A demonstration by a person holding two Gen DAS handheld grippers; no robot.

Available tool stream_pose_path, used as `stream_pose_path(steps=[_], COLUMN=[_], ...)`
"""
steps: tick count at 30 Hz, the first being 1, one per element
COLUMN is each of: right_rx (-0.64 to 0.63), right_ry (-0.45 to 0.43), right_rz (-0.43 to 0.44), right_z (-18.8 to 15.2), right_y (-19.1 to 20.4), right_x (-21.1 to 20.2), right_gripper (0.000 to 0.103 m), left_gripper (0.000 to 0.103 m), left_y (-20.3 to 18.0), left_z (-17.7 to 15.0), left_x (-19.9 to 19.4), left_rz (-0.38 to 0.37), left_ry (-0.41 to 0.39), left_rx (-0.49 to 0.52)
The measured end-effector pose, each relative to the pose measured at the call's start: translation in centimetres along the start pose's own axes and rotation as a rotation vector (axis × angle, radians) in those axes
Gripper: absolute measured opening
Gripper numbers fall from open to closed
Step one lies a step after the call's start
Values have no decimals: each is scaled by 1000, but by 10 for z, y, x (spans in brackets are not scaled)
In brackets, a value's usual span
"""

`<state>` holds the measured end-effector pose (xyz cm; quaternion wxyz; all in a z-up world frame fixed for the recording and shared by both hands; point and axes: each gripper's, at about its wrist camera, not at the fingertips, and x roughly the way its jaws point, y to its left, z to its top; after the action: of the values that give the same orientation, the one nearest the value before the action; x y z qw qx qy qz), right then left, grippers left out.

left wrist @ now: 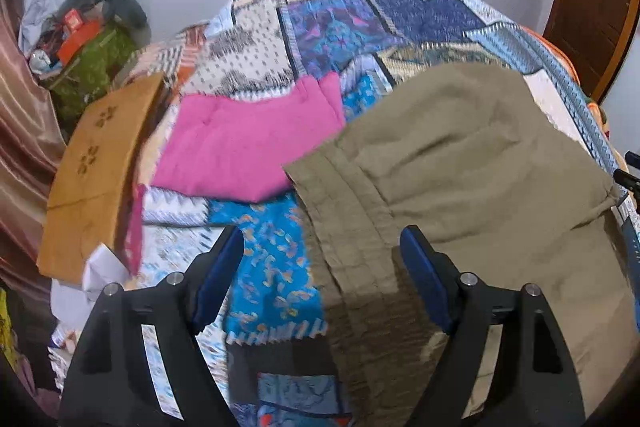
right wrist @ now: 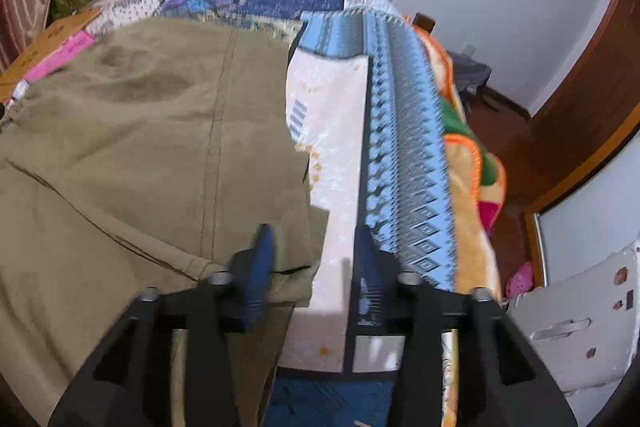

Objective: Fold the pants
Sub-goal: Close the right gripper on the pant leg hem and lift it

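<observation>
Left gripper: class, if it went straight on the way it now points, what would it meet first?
Most likely the pants. The open left gripper straddles their ribbed hem edge, with the quilt beside it. Depth is unclear, so quilt and hem could be met nearly together.

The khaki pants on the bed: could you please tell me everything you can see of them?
The khaki pants are olive-tan woven cloth, creased, lying flat on the patchwork quilt. A ribbed, stitched band runs along their left edge, and a long seam shows in the right wrist view. One corner overlaps the pink cloth. The left gripper and right gripper are both open at opposite edges, gripping nothing.
</observation>
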<state>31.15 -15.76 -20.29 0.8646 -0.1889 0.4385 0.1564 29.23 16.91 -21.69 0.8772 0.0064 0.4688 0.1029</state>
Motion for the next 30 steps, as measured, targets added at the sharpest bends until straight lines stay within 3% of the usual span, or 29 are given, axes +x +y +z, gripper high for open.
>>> stream_pose_path(steps=[5, 9, 11, 20, 29, 30], right_rx=[23, 31, 38, 77, 151, 168], right_ry=[-55, -112, -140, -81, 0, 10], right_rz=[42, 53, 68, 136, 191, 206], right_z=[20, 43, 55, 103, 144, 145], right_y=[-4, -2, -1, 1, 5, 5], right_x=[-16, -15, -9, 55, 127, 134], right_gripper=[52, 69, 69, 69, 69, 62], left_gripper=[86, 86, 86, 86, 86, 87], left_y=[18, 32, 35, 27, 29, 30], left_z=[22, 41, 48, 61, 57, 55], left_x=[-6, 8, 21, 90, 122, 123], left_rz=[26, 29, 35, -76, -149, -160], left_ry=[-40, -34, -13, 128, 165, 165], left_rx=[-6, -44, -56, -89, -91, -95])
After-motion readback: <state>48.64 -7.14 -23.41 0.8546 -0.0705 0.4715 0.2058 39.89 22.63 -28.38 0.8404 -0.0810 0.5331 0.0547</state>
